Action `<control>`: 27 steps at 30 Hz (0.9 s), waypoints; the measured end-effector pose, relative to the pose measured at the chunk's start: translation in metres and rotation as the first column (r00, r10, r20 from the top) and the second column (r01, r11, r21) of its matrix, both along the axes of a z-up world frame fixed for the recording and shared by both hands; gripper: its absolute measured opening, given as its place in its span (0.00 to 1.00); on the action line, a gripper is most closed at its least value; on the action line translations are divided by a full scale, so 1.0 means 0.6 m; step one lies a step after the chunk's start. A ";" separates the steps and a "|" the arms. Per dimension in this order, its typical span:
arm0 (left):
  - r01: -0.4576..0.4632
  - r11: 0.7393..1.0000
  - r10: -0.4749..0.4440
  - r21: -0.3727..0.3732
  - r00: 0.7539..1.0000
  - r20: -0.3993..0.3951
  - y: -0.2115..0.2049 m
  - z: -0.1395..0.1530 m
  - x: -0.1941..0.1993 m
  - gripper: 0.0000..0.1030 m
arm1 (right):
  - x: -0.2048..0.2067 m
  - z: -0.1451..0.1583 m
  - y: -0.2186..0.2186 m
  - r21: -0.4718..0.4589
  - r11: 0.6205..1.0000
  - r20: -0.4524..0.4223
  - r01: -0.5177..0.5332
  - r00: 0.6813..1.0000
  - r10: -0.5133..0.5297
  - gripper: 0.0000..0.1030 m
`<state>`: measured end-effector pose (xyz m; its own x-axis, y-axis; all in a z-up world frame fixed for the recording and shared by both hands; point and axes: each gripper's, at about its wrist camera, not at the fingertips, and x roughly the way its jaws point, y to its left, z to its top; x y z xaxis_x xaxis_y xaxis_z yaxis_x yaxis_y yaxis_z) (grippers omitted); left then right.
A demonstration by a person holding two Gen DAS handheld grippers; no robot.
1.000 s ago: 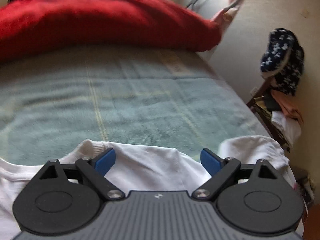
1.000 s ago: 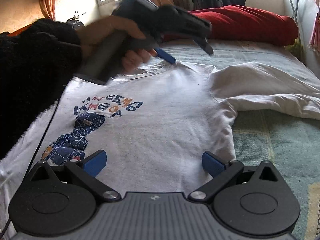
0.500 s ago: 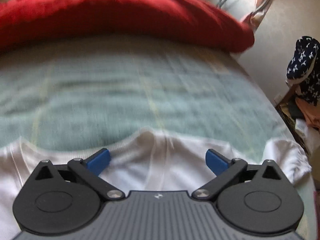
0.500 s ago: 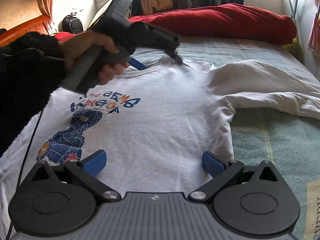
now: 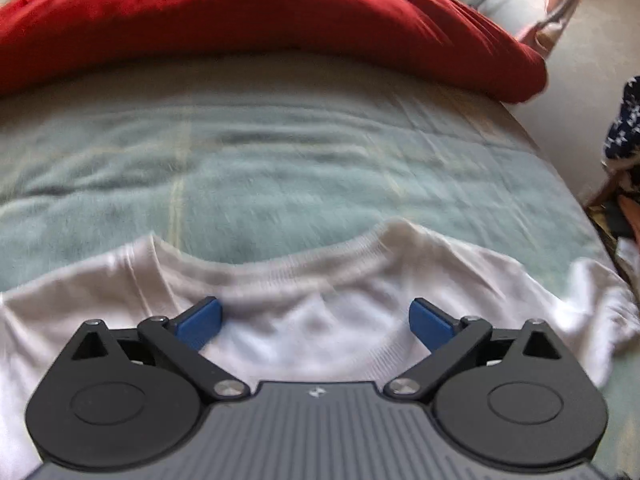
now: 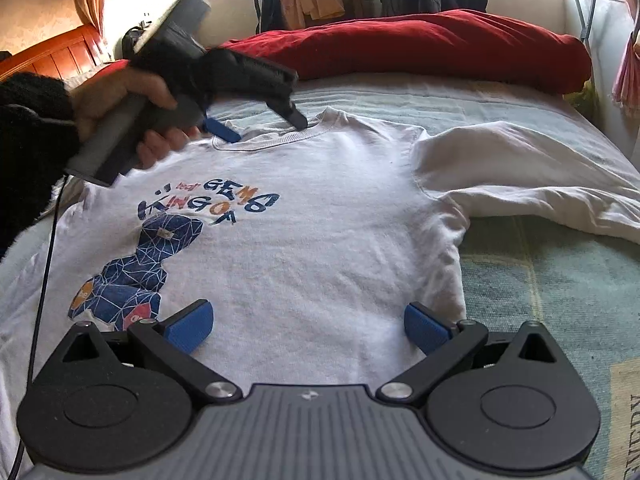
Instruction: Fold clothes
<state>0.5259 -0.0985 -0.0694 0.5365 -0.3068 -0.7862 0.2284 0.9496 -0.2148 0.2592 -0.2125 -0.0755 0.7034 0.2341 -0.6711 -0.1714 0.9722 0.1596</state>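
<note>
Left hand-held gripper (image 6: 264, 128) has dropped toward the collar (image 5: 304, 264) of the white T-shirt (image 6: 320, 240); in the right wrist view it now sits at upper left of centre, tips down at the neckline, where a second ago it was higher and nearer the upper left. Its jaws have just been opening and are now spread wide, blue pads (image 5: 200, 322) either side of the fabric just below the collar, nothing pinched between them. Left wrist view is blurred; the collar fills more of the lower middle than before, and the red blanket (image 5: 260, 24) spans the top. Hand (image 6: 120, 100) with a dark sleeve grips the handle at left. Right hand-held gripper (image 6: 306, 322) has not moved: jaws spread, hovering over the shirt's lower hem area at bottom centre, gripping nothing. T-shirt lies flat, print up, on the green bedspread (image 6: 560, 280), one long sleeve (image 6: 520, 168) stretched toward the right edge.
</note>
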 end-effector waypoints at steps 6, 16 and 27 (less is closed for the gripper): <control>-0.047 0.997 0.049 -0.056 0.998 0.044 0.030 0.047 0.003 0.96 | 0.001 -0.001 0.002 -0.009 1.000 0.006 0.001 1.000 -0.001 1.00; -0.064 0.997 0.062 -0.052 0.997 -0.038 0.115 0.019 -0.049 0.97 | -0.005 0.004 0.007 0.006 1.000 0.018 -0.005 1.000 0.004 1.00; -0.188 0.976 0.192 -0.107 0.981 0.034 0.163 0.025 -0.006 0.96 | -0.001 -0.001 0.012 -0.029 1.000 0.024 -0.010 1.000 0.010 1.00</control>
<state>0.5221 -0.0007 -0.0546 0.6258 -0.2738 -0.7303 0.0570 0.9499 -0.3073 0.2584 -0.2052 -0.0763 0.7169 0.2221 -0.6608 -0.1844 0.9746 0.1275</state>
